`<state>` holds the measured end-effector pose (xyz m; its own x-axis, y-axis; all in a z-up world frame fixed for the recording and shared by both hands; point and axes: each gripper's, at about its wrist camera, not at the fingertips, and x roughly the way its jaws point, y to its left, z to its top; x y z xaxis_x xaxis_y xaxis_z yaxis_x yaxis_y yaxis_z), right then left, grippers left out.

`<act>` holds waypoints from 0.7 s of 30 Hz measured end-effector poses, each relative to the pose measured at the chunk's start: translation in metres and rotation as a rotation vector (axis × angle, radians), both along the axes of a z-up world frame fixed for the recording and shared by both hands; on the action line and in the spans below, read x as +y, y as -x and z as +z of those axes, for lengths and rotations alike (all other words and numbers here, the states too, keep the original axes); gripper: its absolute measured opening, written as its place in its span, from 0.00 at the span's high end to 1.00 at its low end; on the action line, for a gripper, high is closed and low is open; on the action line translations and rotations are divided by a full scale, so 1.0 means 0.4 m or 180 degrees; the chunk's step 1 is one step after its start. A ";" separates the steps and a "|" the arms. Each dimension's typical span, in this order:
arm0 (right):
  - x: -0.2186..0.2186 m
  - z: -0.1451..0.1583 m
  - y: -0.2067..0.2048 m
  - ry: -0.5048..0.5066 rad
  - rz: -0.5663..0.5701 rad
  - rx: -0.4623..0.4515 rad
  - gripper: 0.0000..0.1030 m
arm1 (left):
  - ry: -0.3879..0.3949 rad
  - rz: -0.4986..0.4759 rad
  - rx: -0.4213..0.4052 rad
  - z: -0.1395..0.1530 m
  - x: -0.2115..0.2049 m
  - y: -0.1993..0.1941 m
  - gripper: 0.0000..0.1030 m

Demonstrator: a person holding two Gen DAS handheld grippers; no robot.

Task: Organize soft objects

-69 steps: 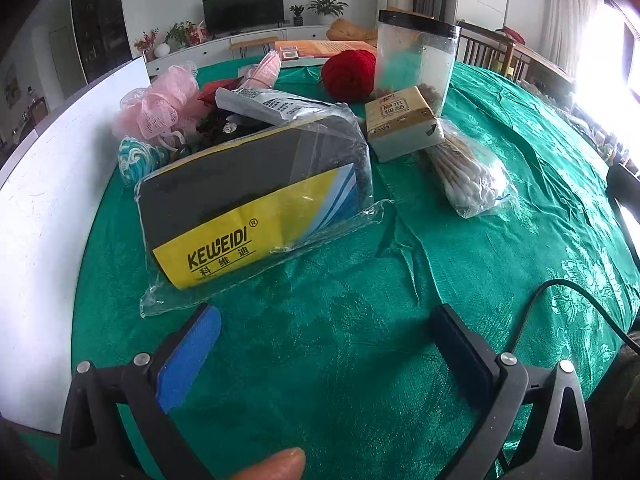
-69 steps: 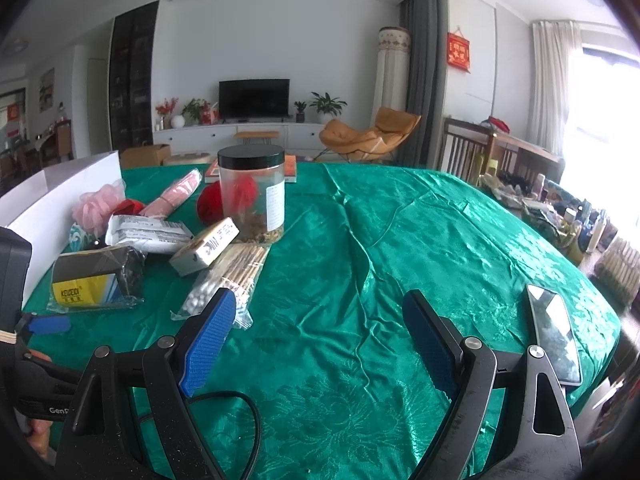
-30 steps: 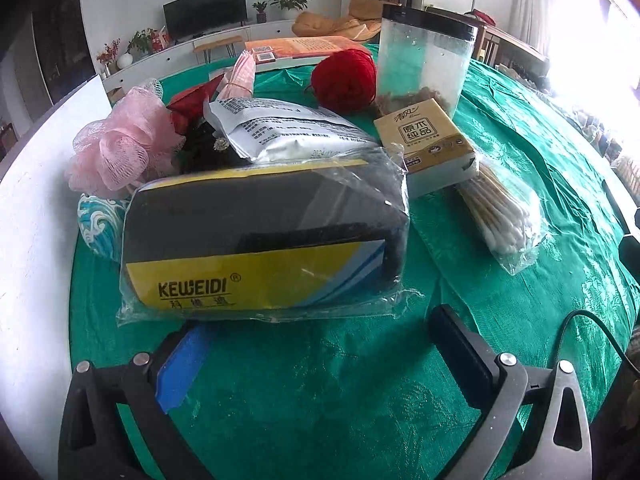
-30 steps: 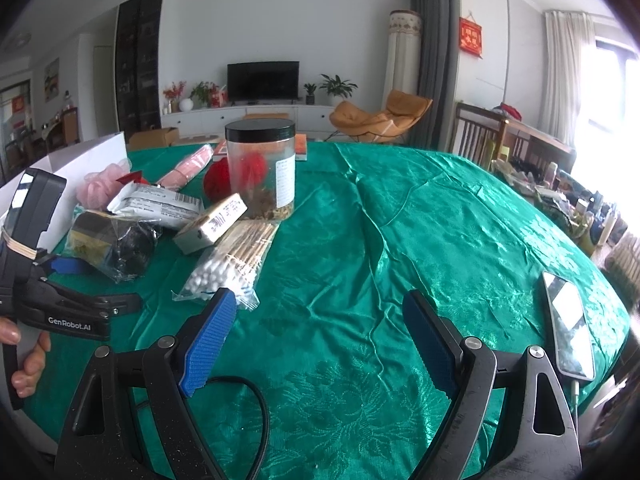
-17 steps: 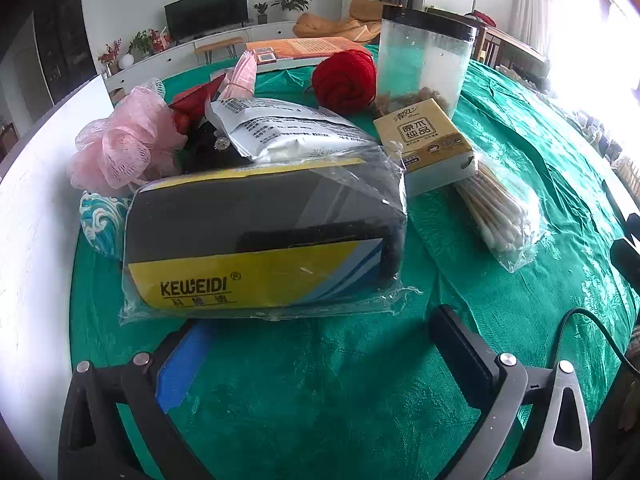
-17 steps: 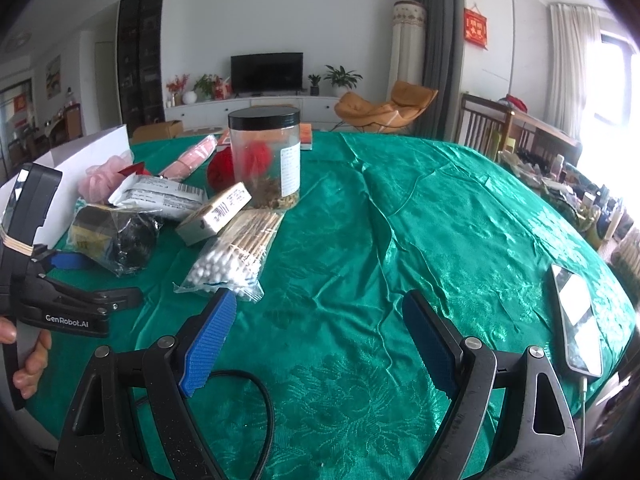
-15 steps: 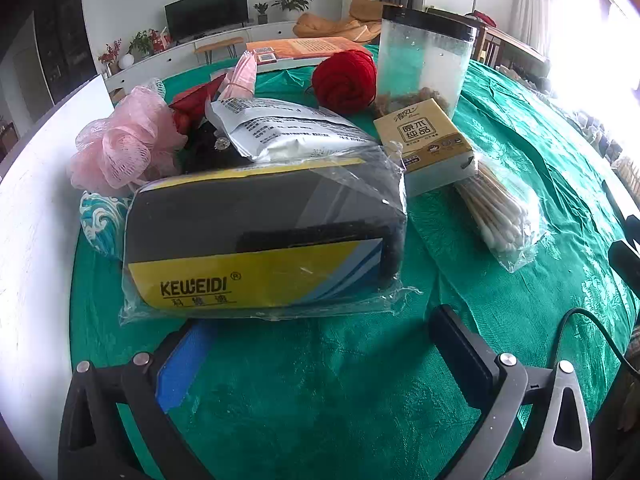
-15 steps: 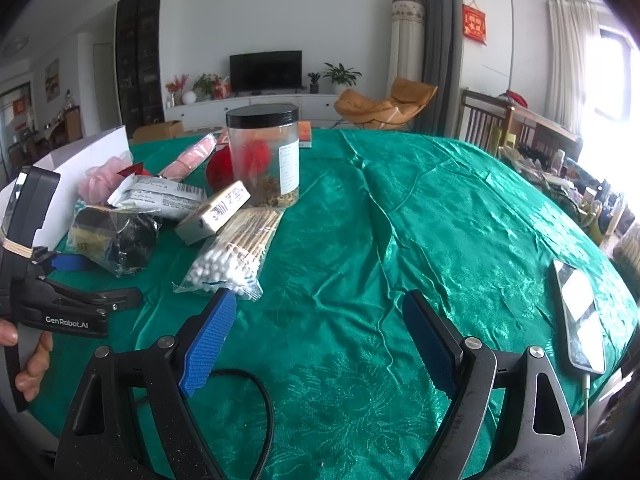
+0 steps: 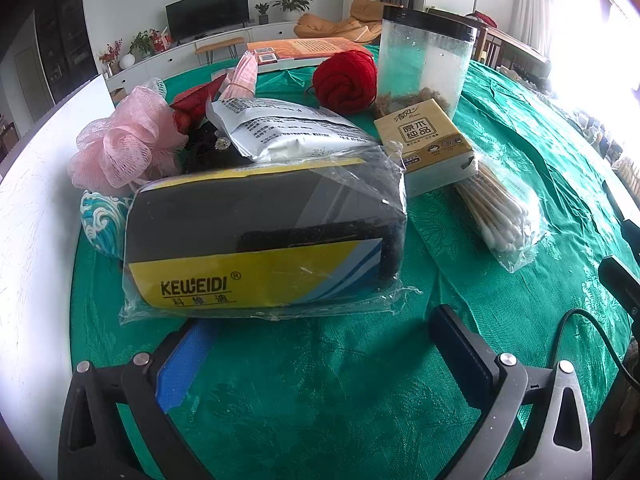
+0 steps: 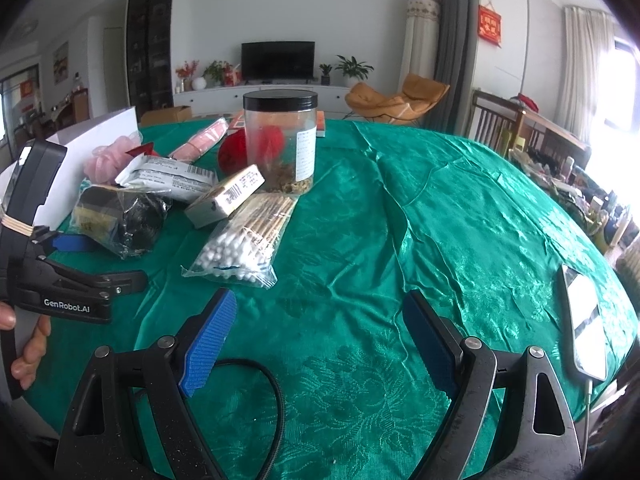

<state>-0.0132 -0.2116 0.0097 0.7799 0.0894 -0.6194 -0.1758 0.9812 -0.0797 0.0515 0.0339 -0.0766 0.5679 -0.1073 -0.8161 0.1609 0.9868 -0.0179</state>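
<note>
The tabletop (image 9: 360, 400) wears a glossy emerald-green cloth with a woven floral pattern. At centre of the left wrist view lies a black sponge block in clear plastic (image 9: 260, 236), its label yellow with blue and white stripes and black lettering. Upper left of it sits a pale pink mesh bath puff (image 9: 120, 148); below that, a pouch with a teal-and-white wave pattern (image 9: 100, 220). Toward the top is a deep red ball of yarn (image 9: 346, 80). The tan-and-white tissue pack (image 9: 432, 144) carries dark characters. The left claw (image 9: 320, 344) is black with blue pads.
</note>
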 end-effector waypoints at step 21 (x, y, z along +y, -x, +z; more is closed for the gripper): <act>0.000 -0.002 0.000 -0.0008 0.0001 0.0014 0.15 | 0.0003 0.0000 -0.0003 0.000 0.000 0.001 0.00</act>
